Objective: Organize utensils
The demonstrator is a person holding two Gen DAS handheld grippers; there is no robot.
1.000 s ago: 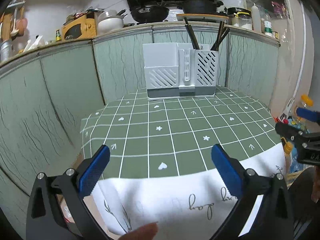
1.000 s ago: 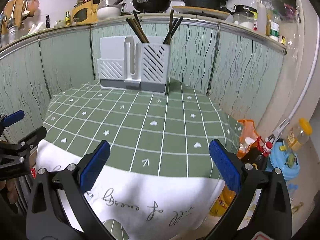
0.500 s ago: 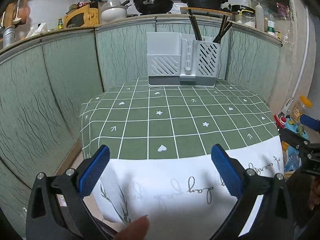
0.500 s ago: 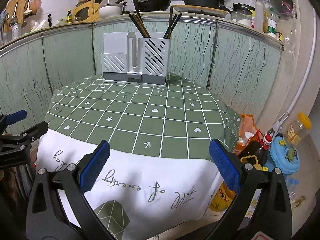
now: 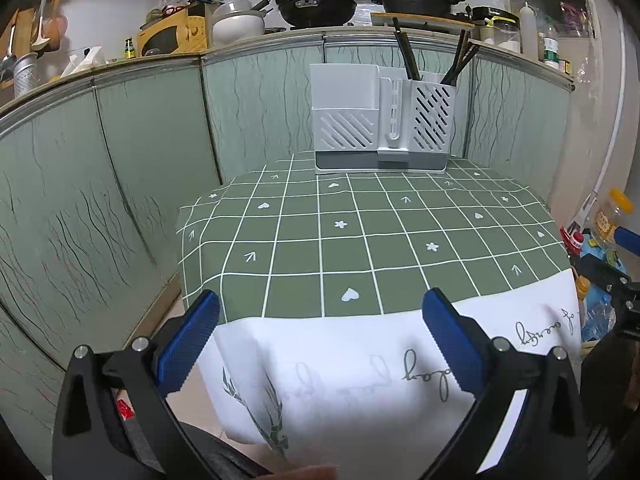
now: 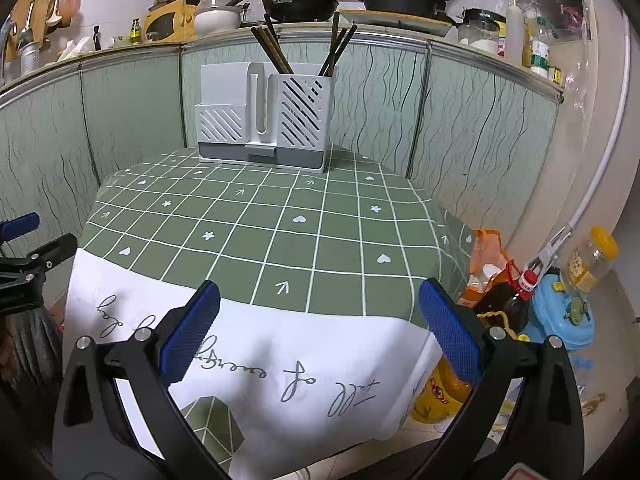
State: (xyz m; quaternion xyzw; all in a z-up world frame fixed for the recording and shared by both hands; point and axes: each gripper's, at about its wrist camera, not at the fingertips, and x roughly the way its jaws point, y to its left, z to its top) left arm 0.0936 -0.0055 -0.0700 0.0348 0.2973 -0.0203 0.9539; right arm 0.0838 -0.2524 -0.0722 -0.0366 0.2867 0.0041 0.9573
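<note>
The chopsticks (image 6: pixel 276 50) stand in the rack (image 6: pixel 264 120) at the tabletop's (image 6: pixel 280 240) far edge. Both tongs, left (image 5: pixel 320 340) and right (image 6: pixel 318 334), gape wide and empty, well short. A careless reach might tip the rack or drag the cloth.

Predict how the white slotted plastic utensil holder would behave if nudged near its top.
The white slotted plastic utensil holder probably tips easily: it stands tall on a narrow grey base. It looks light, being thin and perforated. The dark chopsticks lean loosely and would likely rattle.
</note>
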